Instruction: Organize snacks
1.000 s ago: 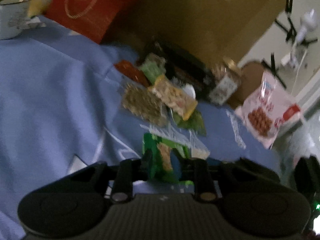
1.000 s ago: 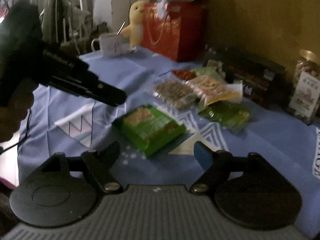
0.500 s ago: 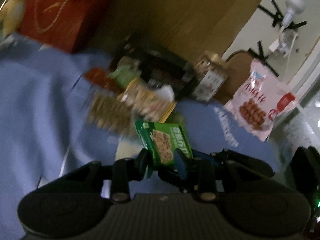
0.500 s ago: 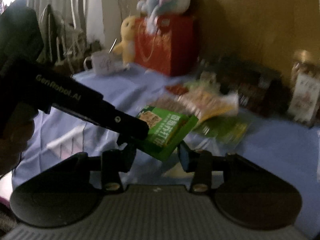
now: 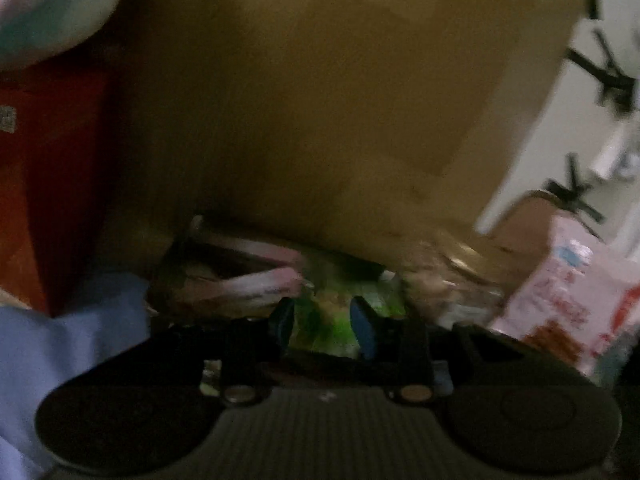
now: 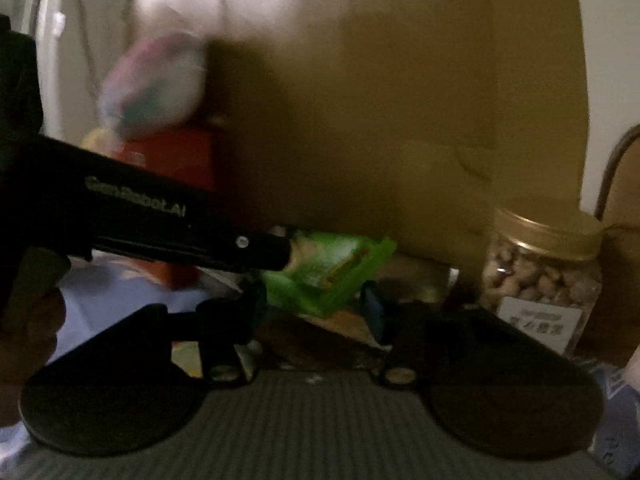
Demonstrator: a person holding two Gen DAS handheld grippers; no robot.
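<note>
The left tongs [image 5: 323, 322] are clamped on the green snack packet [image 6: 328, 272], held in the air just in front of the big cardboard box [image 6: 400, 100] and above the dark tray of snacks [image 5: 224, 276] at its foot. Their jaws have just been easing apart with the packet between them. The right tongs [image 6: 316, 306] sit under the packet, apart — their jaws have just widened a little — and whether a pad touches the wrapper I cannot tell.

From here, I judge the risk is a slip: a glossy wrapper pinched at one edge could drop short of the tray, or swing into the nut jar [image 6: 544, 276] standing right of the box and tip it.
</note>
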